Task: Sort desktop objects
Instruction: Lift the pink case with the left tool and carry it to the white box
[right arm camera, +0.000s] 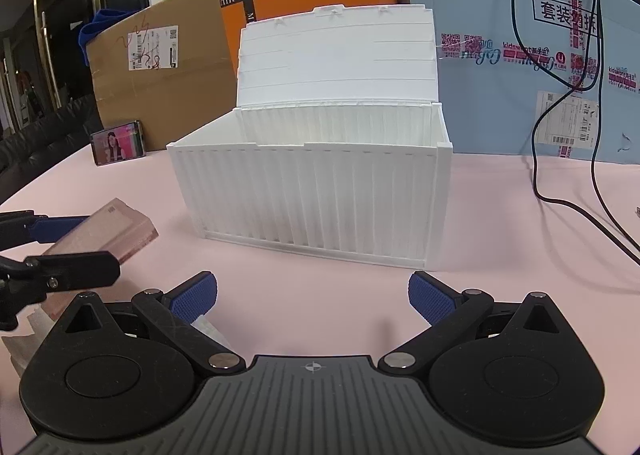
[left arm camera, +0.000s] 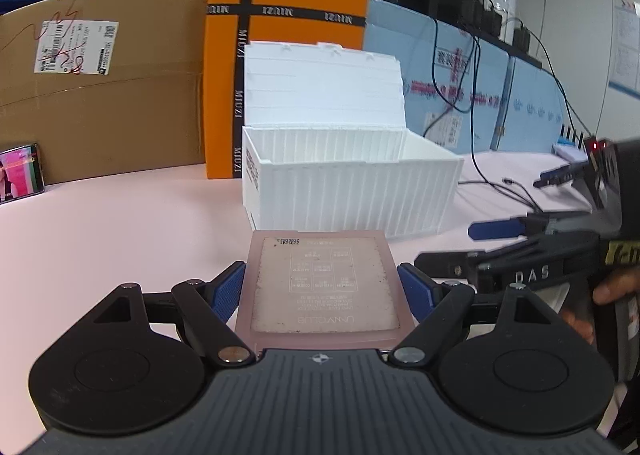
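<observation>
Straight ahead of my left gripper (left arm camera: 320, 287), whose jaws pinch the pink compact case (left arm camera: 320, 287) by its sides, stands the open white container box (left arm camera: 352, 183), while my right gripper (right arm camera: 312, 297) hangs spread, holding nothing, equally near it.

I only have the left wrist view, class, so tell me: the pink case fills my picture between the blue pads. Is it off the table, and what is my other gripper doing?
Observer: From the right wrist view, the pink case is held above the table, tilted, front end raised.
Operator: And the right gripper?
Observer: The right gripper is open, with nothing between its fingers.
Operator: Is the white box ready?
Observer: The white box stands with its lid upright at the back; the part of its inside that shows holds nothing.
</observation>
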`<act>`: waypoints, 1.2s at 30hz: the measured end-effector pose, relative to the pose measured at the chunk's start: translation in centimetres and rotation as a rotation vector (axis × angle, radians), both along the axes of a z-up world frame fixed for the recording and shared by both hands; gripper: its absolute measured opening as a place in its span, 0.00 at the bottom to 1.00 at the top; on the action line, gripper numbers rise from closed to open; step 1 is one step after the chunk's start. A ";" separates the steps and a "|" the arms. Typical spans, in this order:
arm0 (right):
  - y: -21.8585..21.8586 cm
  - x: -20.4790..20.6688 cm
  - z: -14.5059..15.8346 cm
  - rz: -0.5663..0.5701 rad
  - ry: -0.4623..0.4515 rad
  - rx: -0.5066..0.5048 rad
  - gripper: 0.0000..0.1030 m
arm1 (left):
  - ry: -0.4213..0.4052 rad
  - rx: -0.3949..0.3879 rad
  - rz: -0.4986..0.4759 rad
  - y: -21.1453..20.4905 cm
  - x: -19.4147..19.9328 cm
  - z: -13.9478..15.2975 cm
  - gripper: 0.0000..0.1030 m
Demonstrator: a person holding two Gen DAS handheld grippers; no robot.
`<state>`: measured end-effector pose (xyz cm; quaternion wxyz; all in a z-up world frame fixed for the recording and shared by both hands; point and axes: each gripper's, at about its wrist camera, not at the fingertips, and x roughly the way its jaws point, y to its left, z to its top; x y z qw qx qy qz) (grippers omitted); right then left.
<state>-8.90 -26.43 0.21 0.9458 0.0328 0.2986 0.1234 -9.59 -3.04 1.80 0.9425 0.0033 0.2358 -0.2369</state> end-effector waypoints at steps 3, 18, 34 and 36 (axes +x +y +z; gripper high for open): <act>0.1 0.0 0.1 0.004 -0.007 -0.009 1.00 | -0.020 0.007 0.004 -0.1 0.2 0.3 0.76; -1.6 1.9 4.8 -0.136 -0.178 0.043 1.00 | -0.172 0.025 -0.056 -2.5 3.2 3.2 0.76; -2.2 5.9 4.8 -0.190 -0.215 0.069 1.00 | -0.172 -0.026 -0.072 -2.9 9.2 4.9 0.76; -1.8 5.6 4.7 -0.175 -0.225 0.054 1.00 | -0.178 -0.017 -0.077 -3.0 9.7 5.0 0.76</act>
